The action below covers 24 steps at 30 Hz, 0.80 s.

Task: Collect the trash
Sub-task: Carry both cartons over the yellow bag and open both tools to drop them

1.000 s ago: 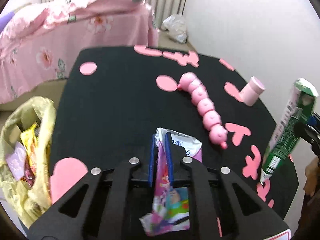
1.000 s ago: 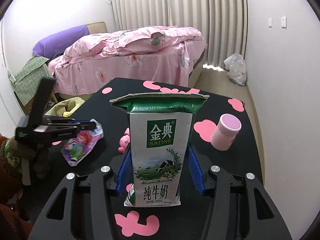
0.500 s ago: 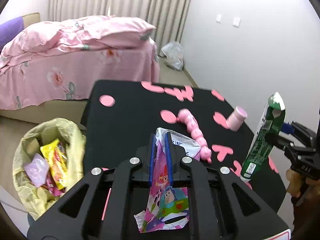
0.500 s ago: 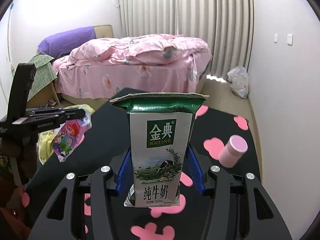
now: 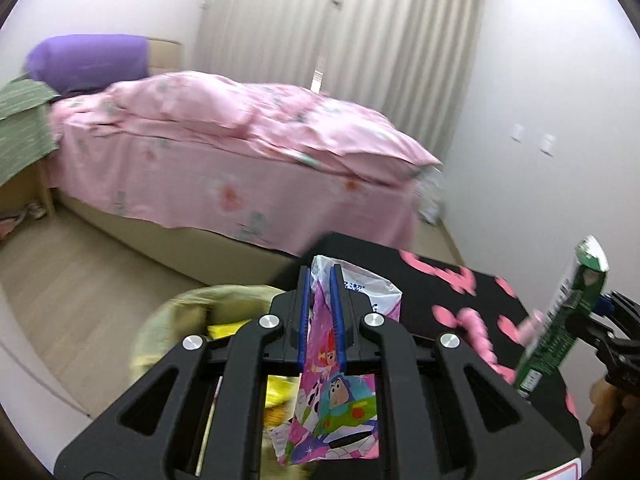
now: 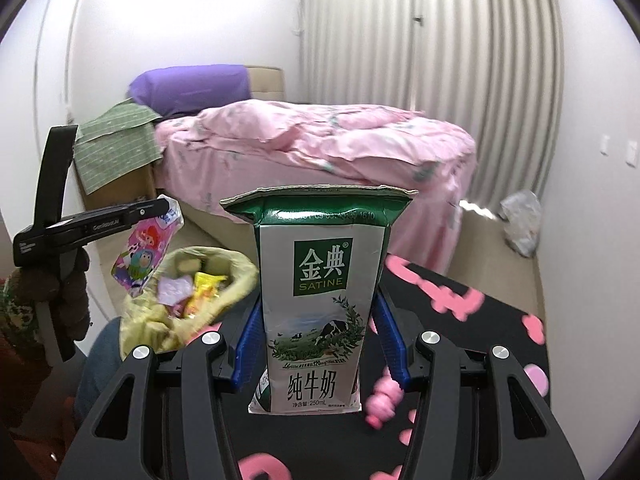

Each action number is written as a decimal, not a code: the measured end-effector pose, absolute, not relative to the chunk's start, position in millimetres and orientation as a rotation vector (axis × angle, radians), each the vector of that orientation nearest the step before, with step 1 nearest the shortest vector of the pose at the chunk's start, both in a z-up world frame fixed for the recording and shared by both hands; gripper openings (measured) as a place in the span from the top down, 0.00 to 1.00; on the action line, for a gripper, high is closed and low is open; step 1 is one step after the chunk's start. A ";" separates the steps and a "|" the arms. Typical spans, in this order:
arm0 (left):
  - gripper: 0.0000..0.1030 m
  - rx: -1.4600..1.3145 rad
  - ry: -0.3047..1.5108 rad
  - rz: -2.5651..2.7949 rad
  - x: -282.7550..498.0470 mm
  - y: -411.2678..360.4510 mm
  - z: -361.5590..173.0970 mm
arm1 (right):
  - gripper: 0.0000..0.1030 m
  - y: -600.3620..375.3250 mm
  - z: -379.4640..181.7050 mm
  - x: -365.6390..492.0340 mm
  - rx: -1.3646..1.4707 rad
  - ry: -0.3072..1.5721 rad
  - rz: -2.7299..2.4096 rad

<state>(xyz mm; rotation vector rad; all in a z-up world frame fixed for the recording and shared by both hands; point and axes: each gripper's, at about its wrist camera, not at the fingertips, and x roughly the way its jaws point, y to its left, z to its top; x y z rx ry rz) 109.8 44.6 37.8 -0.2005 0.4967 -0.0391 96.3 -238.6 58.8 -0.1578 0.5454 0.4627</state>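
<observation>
Both wrist views face the bed (image 5: pixel 240 148), sharing the trash bag (image 6: pixel 188 304).

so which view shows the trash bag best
The right wrist view: the trash bag shows its open mouth with wrappers inside, unblocked. In the left wrist view the bag is blurred and mostly hidden behind the left hand-held gripper.

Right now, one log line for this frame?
left claw: shut on cartoon-print plastic wrapper | right claw: shut on green-white milk carton

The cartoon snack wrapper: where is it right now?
The cartoon snack wrapper hangs clamped in the left hand-held gripper, at the left of the right wrist view, just above the open yellow trash bag.
</observation>
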 end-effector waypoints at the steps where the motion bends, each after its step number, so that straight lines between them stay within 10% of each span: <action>1: 0.91 -0.204 0.481 -0.007 107.2 54.5 37.9 | 0.52 -230.6 60.3 98.8 -0.159 0.545 0.478; 19: 0.91 -0.467 0.333 0.166 116.7 156.1 -14.5 | 0.52 -73.8 14.0 218.4 -0.031 0.576 0.863; 24: 0.91 -0.486 0.542 0.153 157.2 156.6 -65.9 | 0.53 -50.1 -48.5 246.8 -0.065 0.741 0.865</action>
